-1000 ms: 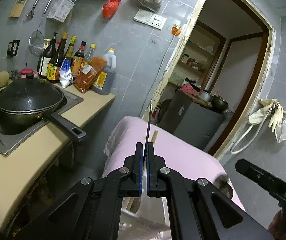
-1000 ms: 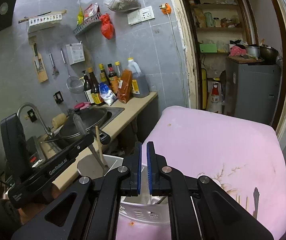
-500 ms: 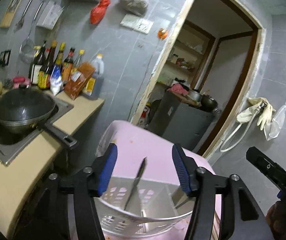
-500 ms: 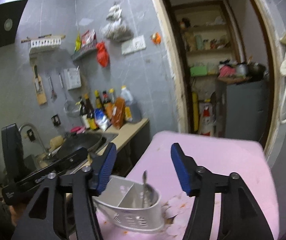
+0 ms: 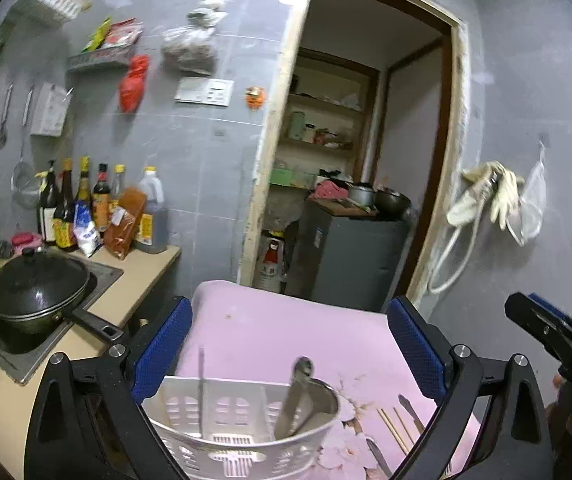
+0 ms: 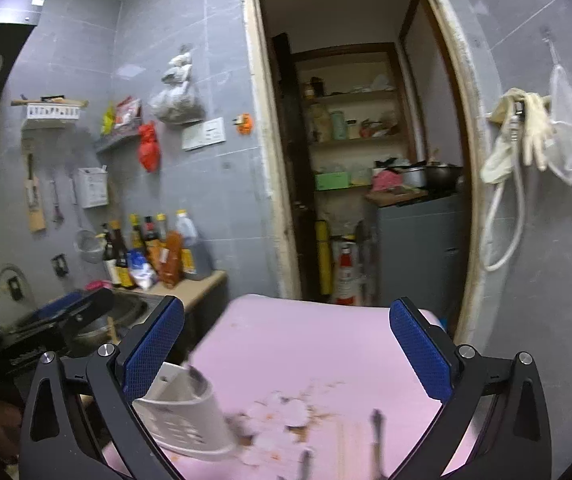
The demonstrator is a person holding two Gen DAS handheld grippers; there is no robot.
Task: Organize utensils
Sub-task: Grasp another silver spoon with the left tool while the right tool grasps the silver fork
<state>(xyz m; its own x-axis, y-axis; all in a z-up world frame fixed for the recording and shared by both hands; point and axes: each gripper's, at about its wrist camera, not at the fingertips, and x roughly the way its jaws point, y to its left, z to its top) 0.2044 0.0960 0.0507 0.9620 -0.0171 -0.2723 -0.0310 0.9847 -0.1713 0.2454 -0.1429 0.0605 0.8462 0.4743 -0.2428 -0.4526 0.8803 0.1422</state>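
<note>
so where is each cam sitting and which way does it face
Left wrist: sits on the left gripper, facing the white caddy, pink table and doorway; own open fingers and the right gripper's tip show.
Right wrist: sits on the right gripper, same heading; own open fingers and the left gripper show.
Shared: caddy, table, doorway, bottles.

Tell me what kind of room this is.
Likely a small home kitchen: a black lidded wok sits on the counter, dark sauce bottles line the grey tiled wall, and metal ladles hang above.

You can't read any text here. Labels on the bottles [image 5: 86, 204] are blurred, and the gripper [image 6: 26, 356] lettering is too smeared.
</note>
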